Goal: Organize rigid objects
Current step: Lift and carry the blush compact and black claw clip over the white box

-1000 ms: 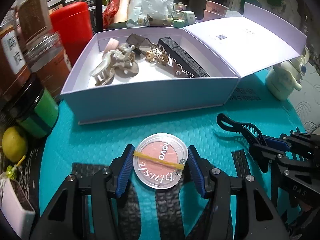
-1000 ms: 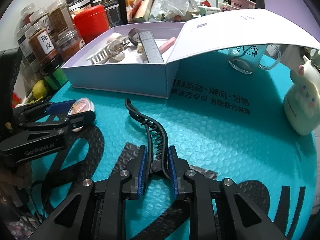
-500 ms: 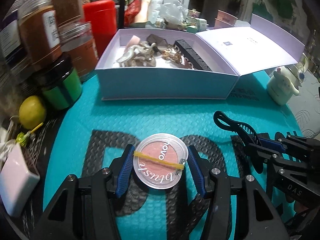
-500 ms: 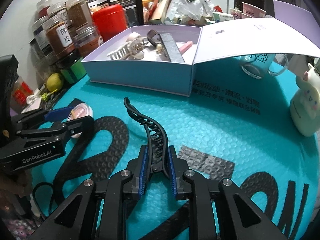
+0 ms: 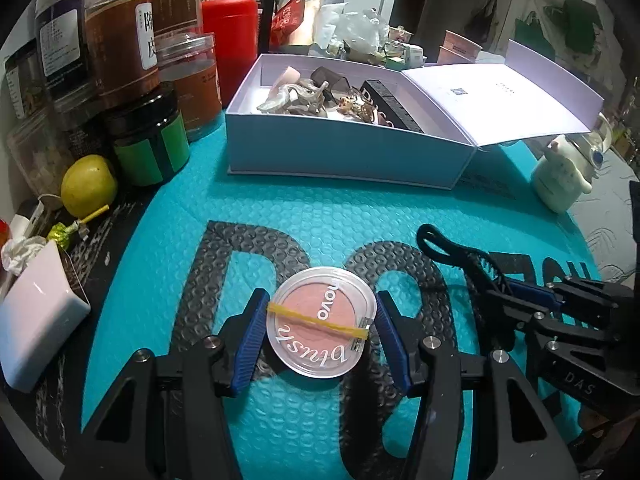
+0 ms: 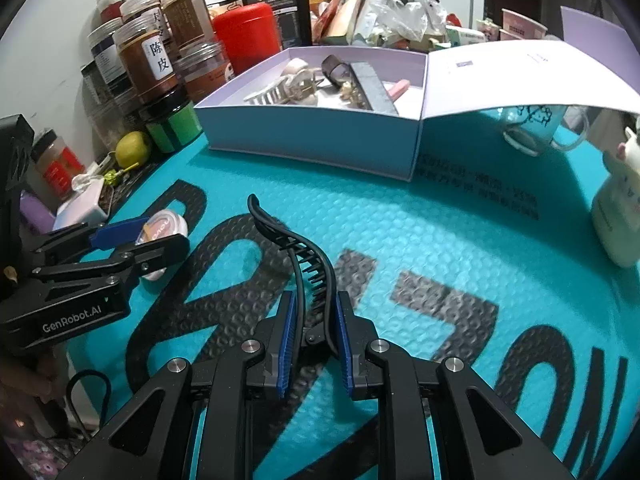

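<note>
My left gripper (image 5: 321, 328) is shut on a round clear blush compact (image 5: 321, 322) with a pink pan and a yellow rubber band, held over the teal mat. It also shows in the right wrist view (image 6: 162, 229). My right gripper (image 6: 315, 322) is shut on a black banana hair clip (image 6: 294, 248), whose curved tip points away from me; the clip also shows in the left wrist view (image 5: 452, 250). The open lilac box (image 5: 344, 148) with hair claws and a black case inside stands beyond both grippers, its lid (image 5: 500, 100) folded out to the right.
Jars (image 5: 120, 44), a red canister (image 5: 230, 36), a green-banded jar (image 5: 150, 140) and a lemon (image 5: 89, 185) crowd the left edge. A white dish (image 5: 36, 320) sits near left. A cream figurine bottle (image 6: 618, 216) and a glass mug (image 6: 528, 128) stand right.
Both grippers have drawn back toward me from the box, each keeping its object; the box looks farther away and more of the mat's black lettering shows.
</note>
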Available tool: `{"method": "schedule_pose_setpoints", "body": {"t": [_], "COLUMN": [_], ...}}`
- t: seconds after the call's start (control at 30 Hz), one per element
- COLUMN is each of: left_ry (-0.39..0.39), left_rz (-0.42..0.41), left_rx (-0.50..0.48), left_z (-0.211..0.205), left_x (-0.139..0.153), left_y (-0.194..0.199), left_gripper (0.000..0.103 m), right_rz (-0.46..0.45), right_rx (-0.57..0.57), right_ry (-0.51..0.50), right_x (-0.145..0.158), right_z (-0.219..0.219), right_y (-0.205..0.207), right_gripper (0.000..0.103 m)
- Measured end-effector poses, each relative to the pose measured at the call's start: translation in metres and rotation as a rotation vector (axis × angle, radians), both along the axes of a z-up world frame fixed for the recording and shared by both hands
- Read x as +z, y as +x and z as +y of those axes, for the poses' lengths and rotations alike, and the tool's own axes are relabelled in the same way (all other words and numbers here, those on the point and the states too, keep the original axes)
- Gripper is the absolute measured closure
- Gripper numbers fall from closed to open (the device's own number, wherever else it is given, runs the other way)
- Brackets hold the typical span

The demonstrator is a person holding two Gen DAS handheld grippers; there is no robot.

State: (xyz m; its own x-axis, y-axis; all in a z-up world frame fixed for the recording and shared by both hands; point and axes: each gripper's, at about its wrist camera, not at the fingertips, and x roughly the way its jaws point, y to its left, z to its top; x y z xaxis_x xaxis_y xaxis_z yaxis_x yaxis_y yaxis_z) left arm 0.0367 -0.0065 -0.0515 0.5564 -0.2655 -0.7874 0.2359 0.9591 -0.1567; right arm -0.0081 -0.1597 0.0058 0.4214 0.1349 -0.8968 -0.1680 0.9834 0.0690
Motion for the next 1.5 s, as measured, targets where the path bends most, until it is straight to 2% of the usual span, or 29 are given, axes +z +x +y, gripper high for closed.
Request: {"method": "schedule_pose_setpoints", "body": {"t": [0.7,1.07,1.5], "left_ry": [-0.018,-0.027,-0.031], "left_rz": [-0.029,-0.055,-0.116], "left_rx": [-0.051,-0.049,-0.041], "left_z": [-0.012,-0.014,-0.013], "left_x": [0.014,0.027,0.050], "left_y": [0.003,0.021,0.047], "left_gripper": [0.050,0.050,0.050], "right_rz": [-0.016,-0.062,-0.107], "right_rx": [-0.009,0.022,0.053], "right_ry": [0.034,0.009,0.029], "right_x": [0.009,0.027,0.050], "right_z": [0.001,0.002,0.000], "right_y": [0.002,0.023,0.053], "right_gripper": [0.084,0.084,0.084]}}
